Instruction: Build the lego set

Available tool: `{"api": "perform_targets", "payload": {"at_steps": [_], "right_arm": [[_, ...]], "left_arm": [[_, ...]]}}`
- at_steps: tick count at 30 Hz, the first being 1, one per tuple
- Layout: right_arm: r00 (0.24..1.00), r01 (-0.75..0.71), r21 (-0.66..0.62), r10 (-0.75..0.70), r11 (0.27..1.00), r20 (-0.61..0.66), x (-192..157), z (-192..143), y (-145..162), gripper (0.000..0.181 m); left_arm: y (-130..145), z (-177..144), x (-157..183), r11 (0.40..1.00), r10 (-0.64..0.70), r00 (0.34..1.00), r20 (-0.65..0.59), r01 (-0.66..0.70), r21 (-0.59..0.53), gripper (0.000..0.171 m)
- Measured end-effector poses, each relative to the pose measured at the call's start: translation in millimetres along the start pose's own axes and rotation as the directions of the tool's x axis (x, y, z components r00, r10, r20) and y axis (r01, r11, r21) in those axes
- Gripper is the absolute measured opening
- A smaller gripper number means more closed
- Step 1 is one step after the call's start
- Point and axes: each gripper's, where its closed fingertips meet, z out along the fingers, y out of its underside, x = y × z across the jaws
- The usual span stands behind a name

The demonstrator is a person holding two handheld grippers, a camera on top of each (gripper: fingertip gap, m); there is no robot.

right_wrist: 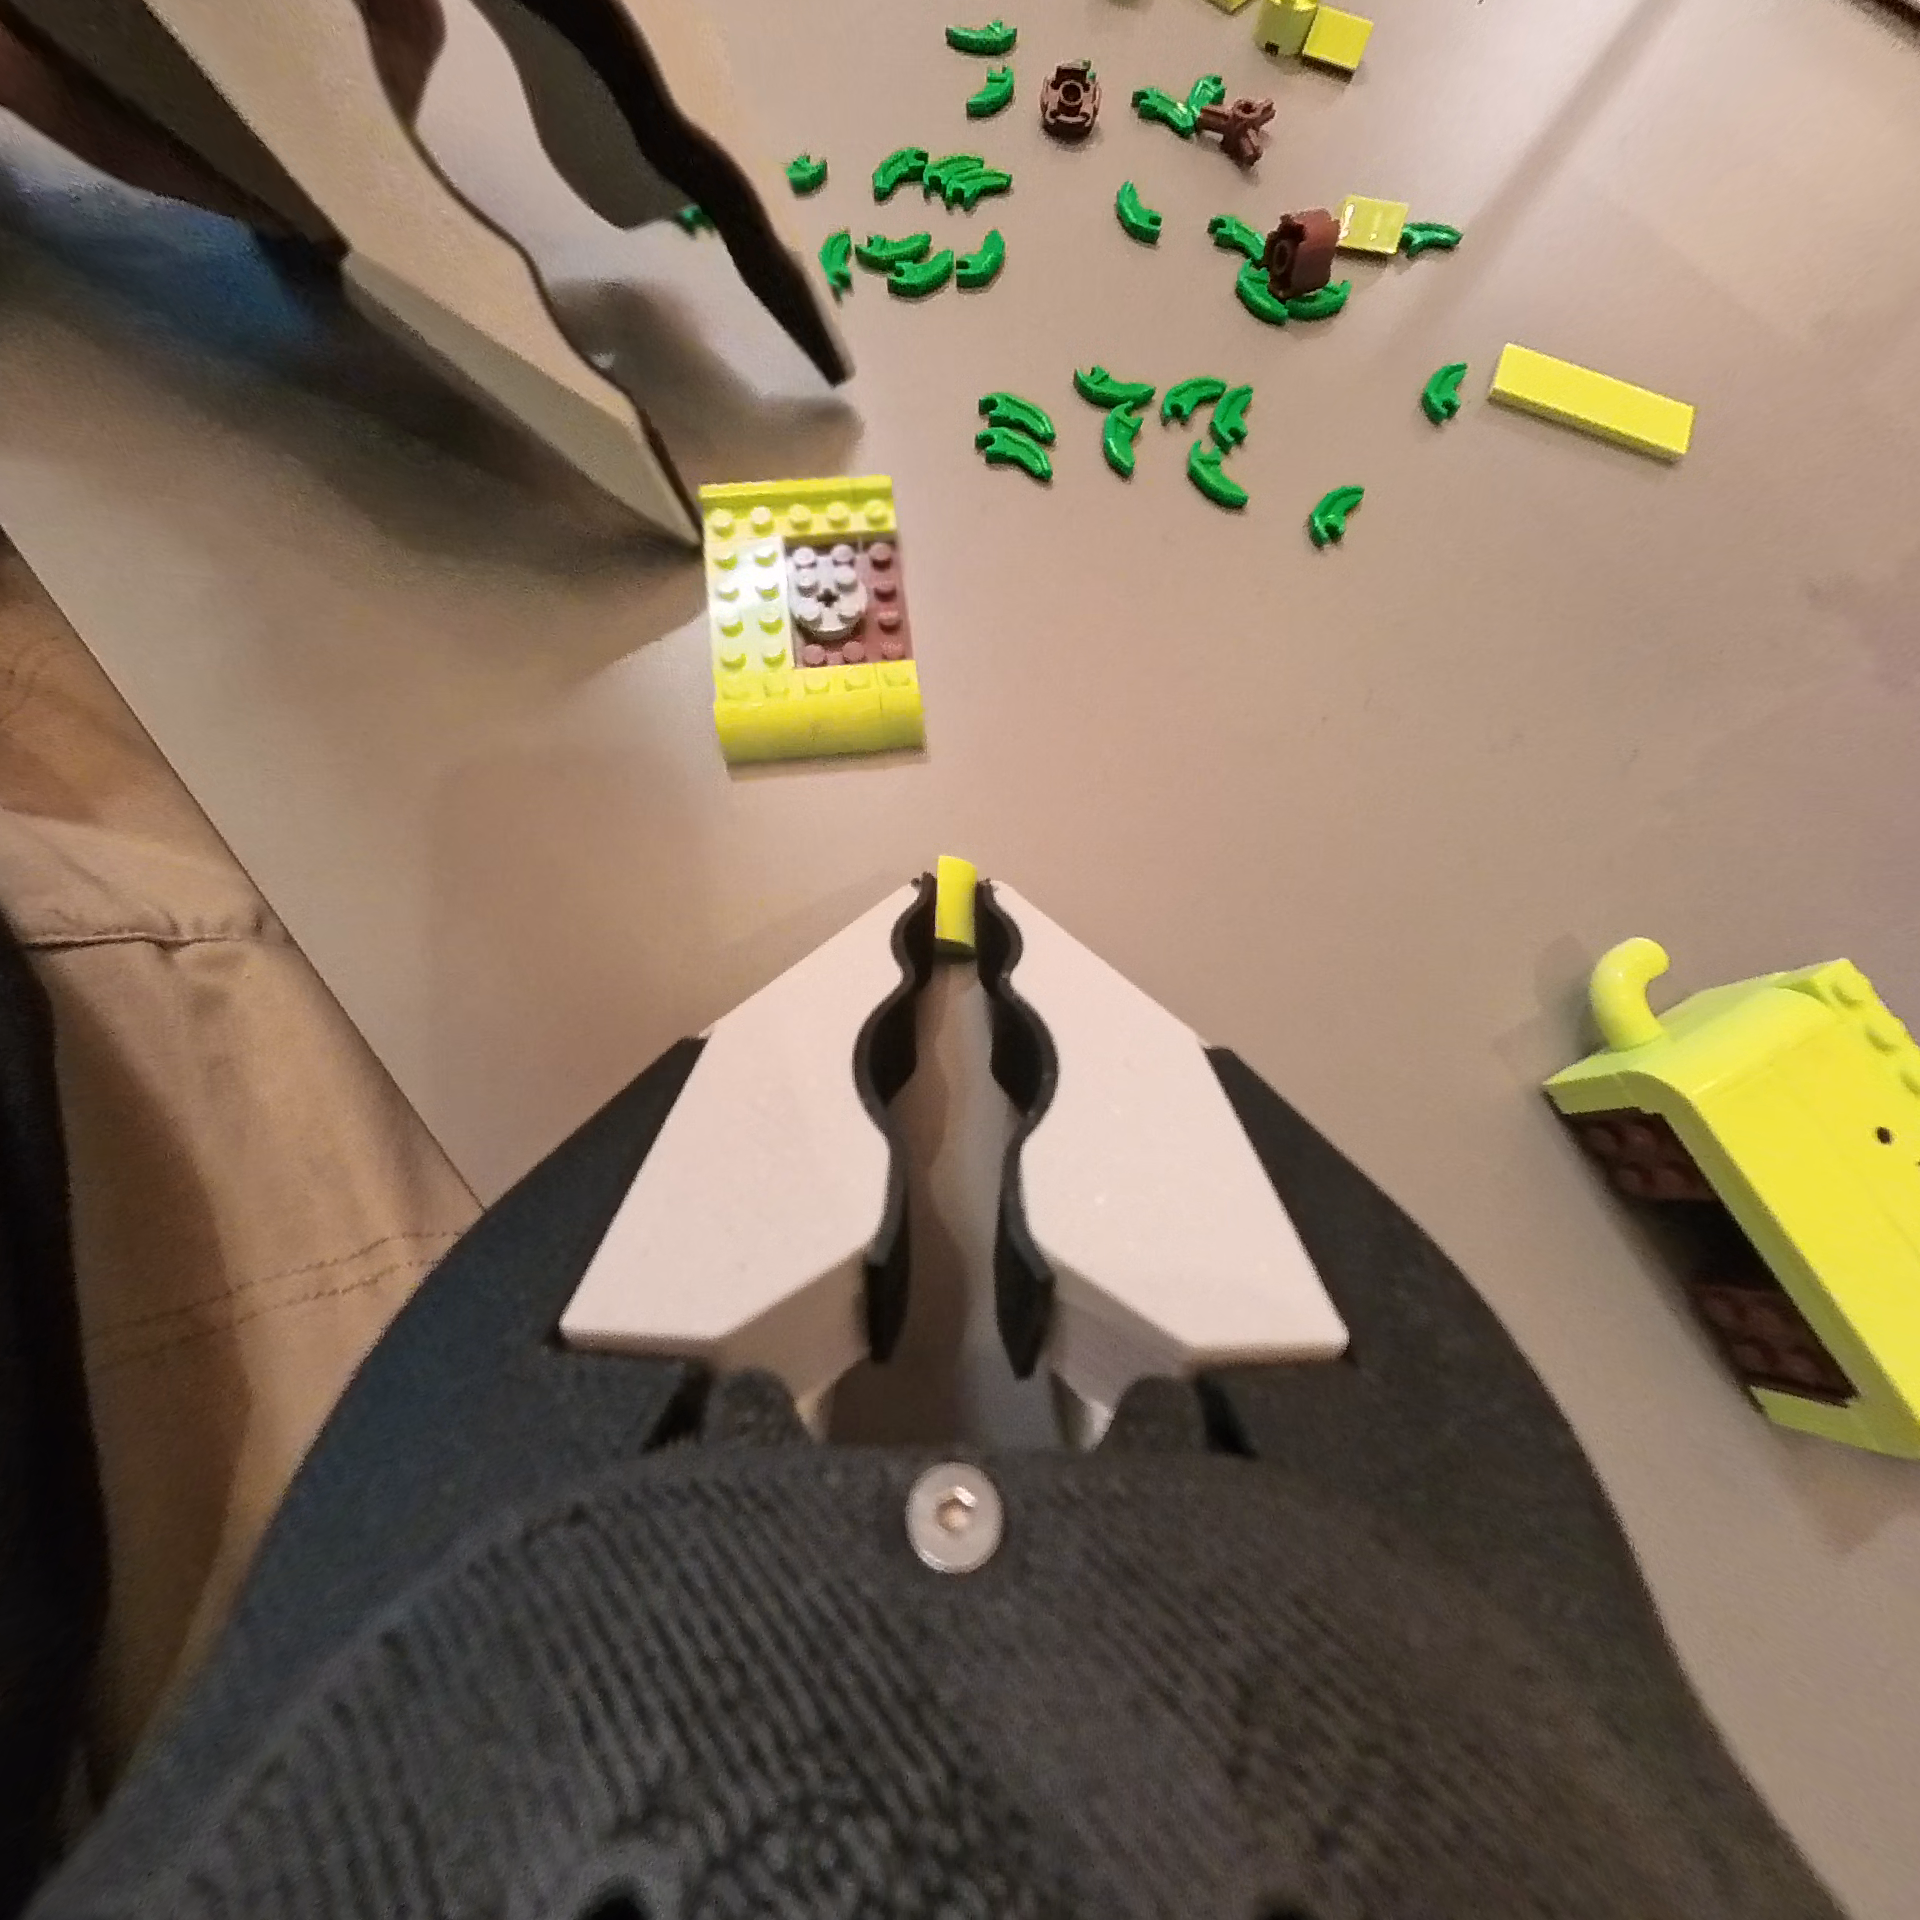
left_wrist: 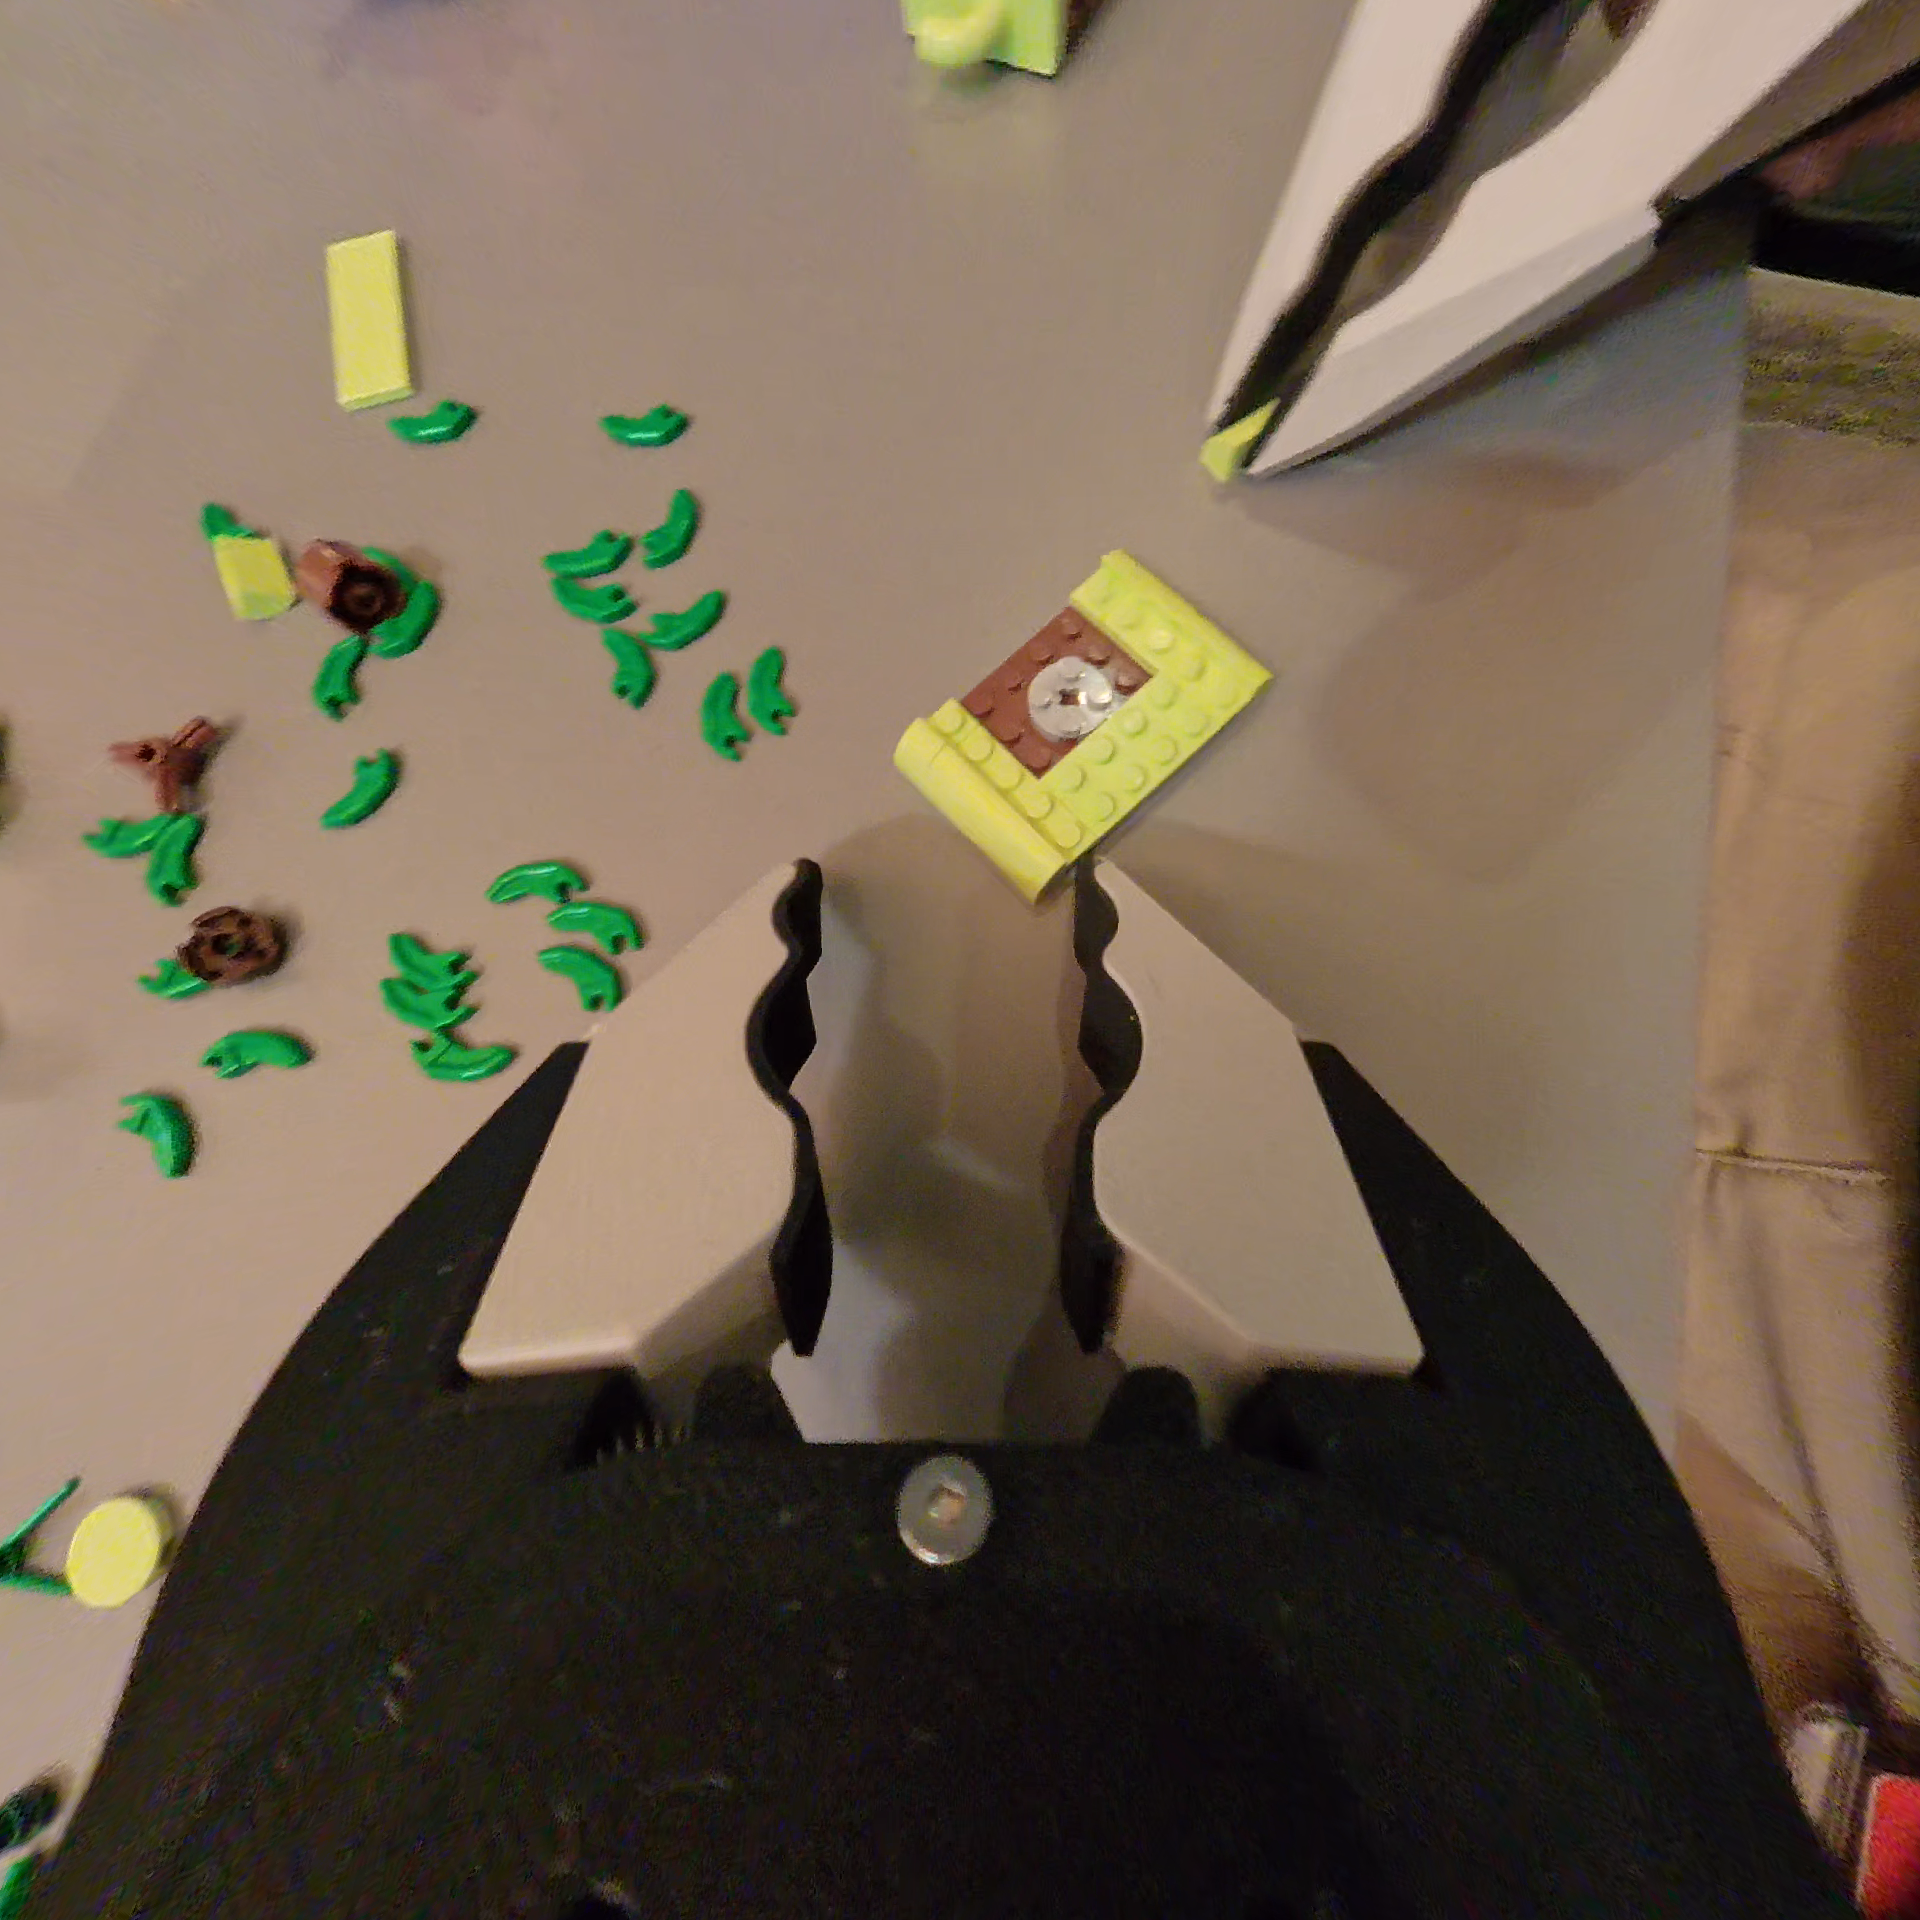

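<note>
The left claw fills the lower centre of the left wrist view, its 2 fingers spread apart with nothing between them. Just past its right fingertip lies the lime and brown plate assembly on the grey tabletop, with a grey round piece seated on its brown middle. The fingertip looks very close to the assembly's near corner; whether they touch I cannot tell.

In the right wrist view, the right claw at centre is clamped on a small lime piece at its tips, above the tabletop and short of the assembly. In the left wrist view this claw enters from the upper right.

Green leaf pieces and brown stem pieces lie scattered at the left of the left wrist view, with a long lime tile at upper left. A larger lime build lies at the right edge of the right wrist view.
</note>
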Motion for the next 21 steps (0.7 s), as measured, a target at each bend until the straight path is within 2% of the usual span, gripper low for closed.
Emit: {"api": "perform_targets", "payload": {"at_steps": [4, 6, 8, 13, 19, 21], "right_arm": [[1.0, -0.001, 0.002, 0.001, 1.0, -0.002, 0, -1, 1, 0.008], [1.0, 0.002, 0.004, -0.002, 1.0, -0.016, 2, -5, 3, 0.019], [1.0, 0.008, 0.004, -0.008, 1.0, -0.028, 3, -9, 4, 0.02], [1.0, 0.011, -0.016, -0.011, 1.0, -0.027, 2, -13, -2, 0.019], [0.999, 0.036, -0.118, -0.039, 0.992, -0.03, 2, -3, 1, 0.006], [0.999, 0.034, -0.127, -0.038, 0.991, -0.032, 3, -1, 0, 0.005]], "left_arm": [[0, -1, -5, 1.0, 0.003, 0.999, 0.04, -0.003, 0.005, 0.048], [-2, -1, -6, 1.0, 0.019, 0.998, 0.062, -0.019, 0.009, 0.048], [-5, -1, -5, 1.0, 0.011, 0.996, 0.085, -0.013, 0.024, 0.048], [-20, 1, 8, 0.995, -0.067, 0.997, 0.05, 0.062, 0.081, 0.053], [-25, 2, 10, 0.966, -0.242, 0.967, 0.078, 0.234, 0.108, 0.085], [-28, 4, 16, 0.952, -0.289, 0.956, 0.054, 0.281, 0.122, 0.088]]}}
